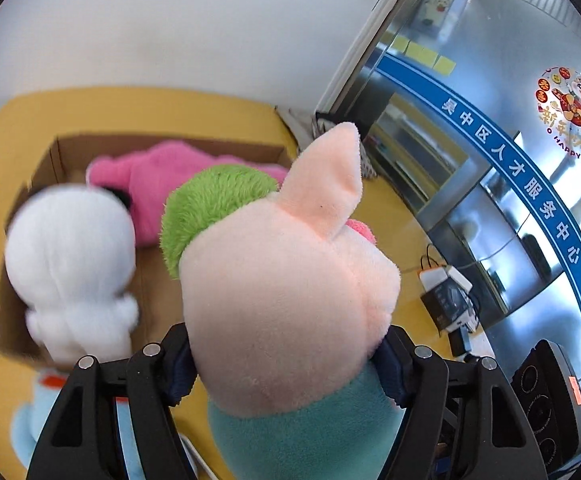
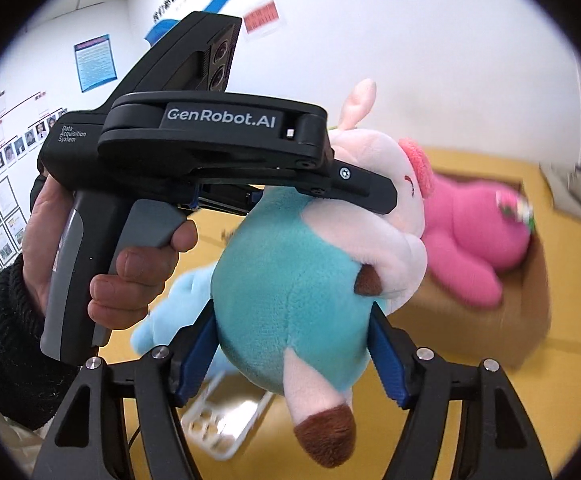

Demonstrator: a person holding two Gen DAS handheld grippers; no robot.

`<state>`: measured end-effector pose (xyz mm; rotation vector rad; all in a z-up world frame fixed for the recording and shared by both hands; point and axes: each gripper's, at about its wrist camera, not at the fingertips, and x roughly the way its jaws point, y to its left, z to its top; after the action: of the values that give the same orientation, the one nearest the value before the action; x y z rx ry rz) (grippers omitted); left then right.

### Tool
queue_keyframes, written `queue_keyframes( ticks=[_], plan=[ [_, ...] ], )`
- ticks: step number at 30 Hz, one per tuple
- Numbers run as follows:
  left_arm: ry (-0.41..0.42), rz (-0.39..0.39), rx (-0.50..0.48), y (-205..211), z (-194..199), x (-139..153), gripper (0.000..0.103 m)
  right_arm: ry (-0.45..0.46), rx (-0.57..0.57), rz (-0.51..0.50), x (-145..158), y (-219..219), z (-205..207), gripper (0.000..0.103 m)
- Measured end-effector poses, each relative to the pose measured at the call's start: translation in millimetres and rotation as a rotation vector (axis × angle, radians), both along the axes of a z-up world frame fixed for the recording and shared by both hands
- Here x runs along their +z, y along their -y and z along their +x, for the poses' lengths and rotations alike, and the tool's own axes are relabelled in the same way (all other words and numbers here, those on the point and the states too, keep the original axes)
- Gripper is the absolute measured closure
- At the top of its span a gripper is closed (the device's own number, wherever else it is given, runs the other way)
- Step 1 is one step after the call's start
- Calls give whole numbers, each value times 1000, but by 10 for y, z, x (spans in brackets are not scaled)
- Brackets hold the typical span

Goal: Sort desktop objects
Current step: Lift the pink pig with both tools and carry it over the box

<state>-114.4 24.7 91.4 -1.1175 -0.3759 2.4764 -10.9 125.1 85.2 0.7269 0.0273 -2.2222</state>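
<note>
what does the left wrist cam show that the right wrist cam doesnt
Only the left wrist view: a white plush and green plush at the cardboard box, plus the glass wall.
Only the right wrist view: the hand squeezing the left gripper, and the pig's legs.
Both: the pig plush pinched at head and body, and the pink plush in the box.

My black fingers (image 2: 194, 356) with blue pads; pig plush (image 2: 290, 288) pale pink, teal-bodied, brown-hoofed; magenta plush (image 2: 470, 248); yellow worktop (image 2: 470, 400); brown box (image 1: 70, 148).
</note>
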Motion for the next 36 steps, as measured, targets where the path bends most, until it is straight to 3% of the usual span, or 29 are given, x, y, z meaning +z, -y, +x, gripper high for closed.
queue_keyframes(
  ticks=[3,6,11,15,20,25,27,31,34,36],
  plan=[
    [-46,-29,0,38,-275,203,27,-48,5,-19,209,67,-259,33],
    [-31,-45,3,81,-664,176,26,-53,2,-33,269,99,-516,33],
    [113,-58,6,156,-1365,-380,26,53,-22,-38,-63,200,-1152,33],
    [140,-114,-3,133,-1377,-626,25,222,-25,-48,-513,269,-1446,33],
    [173,-184,-14,104,-1393,-934,23,352,9,3,-809,410,-1517,29],
    [204,-248,-23,76,-1406,-1220,22,370,-62,-28,-741,135,-1440,28],
    [203,-245,-18,72,-1395,-1216,22,345,-103,-40,-618,10,-1446,28],
    [185,-215,14,99,-1301,-1049,20,345,-157,44,-609,12,-1574,30],
    [115,-286,84,169,-1136,-783,18,374,-164,34,-734,66,-1625,30],
    [64,-277,96,261,-1063,-612,15,373,-179,54,-732,158,-1570,30]
  ],
)
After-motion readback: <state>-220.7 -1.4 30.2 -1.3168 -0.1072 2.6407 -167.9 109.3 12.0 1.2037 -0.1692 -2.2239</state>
